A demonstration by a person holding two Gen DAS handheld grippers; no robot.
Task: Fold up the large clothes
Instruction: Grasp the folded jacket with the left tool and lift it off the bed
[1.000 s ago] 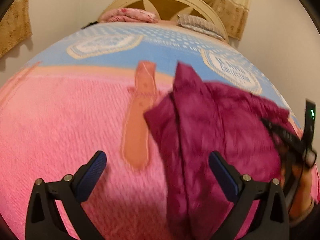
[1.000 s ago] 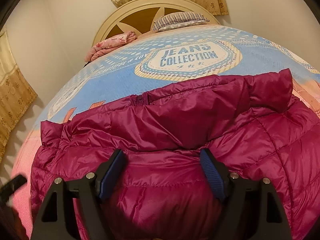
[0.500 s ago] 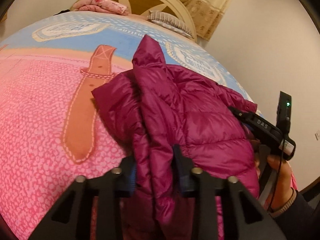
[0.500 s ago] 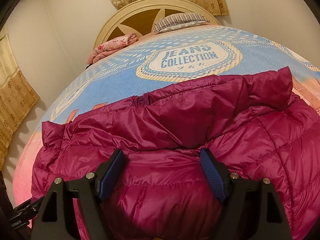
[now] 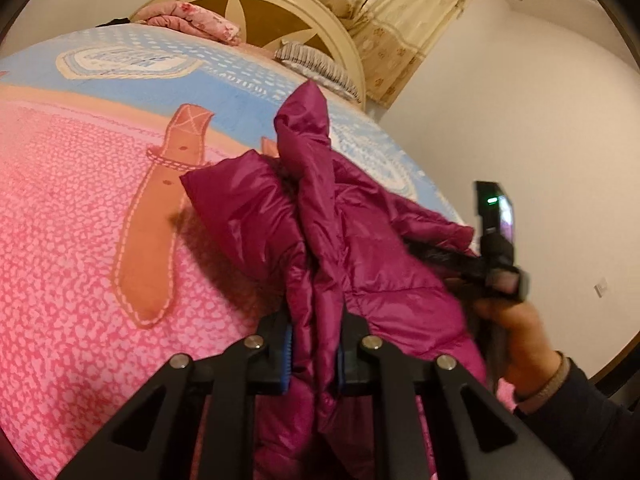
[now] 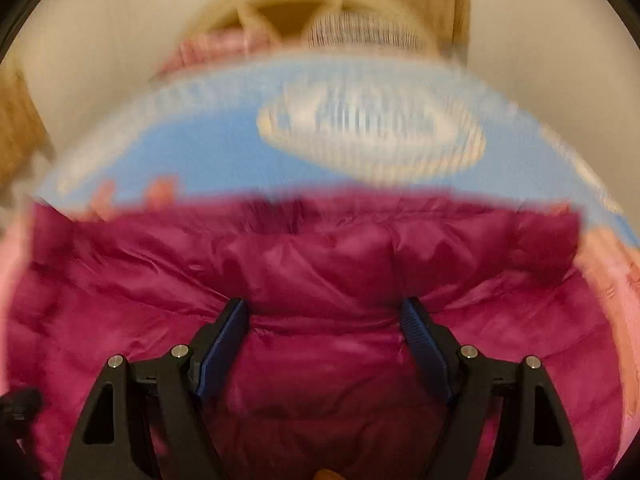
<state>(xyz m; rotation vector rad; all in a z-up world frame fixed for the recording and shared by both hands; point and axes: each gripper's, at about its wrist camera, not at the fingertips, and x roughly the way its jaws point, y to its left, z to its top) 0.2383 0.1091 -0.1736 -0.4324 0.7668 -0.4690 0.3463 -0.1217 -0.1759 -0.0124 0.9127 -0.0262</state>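
A magenta puffer jacket (image 5: 360, 248) lies bunched on the bed. My left gripper (image 5: 314, 354) is shut on a raised ridge of its fabric and lifts it off the cover. The jacket fills the lower half of the blurred right wrist view (image 6: 320, 280). My right gripper (image 6: 324, 320) is open, its blue pads spread wide just over the jacket's middle. The right gripper and the hand holding it also show at the jacket's right edge in the left wrist view (image 5: 496, 256).
The bed has a pink and blue cover (image 5: 80, 240) with a brown belt print (image 5: 160, 208). A cream headboard (image 5: 280, 4), a folded pink blanket (image 5: 188, 20) and a striped pillow (image 5: 316, 64) are at the far end. A white wall (image 5: 520, 120) stands to the right.
My left gripper went from open to shut on a fold of the jacket and has lifted it. The right wrist view has turned blurred from motion; its jaws stay open.
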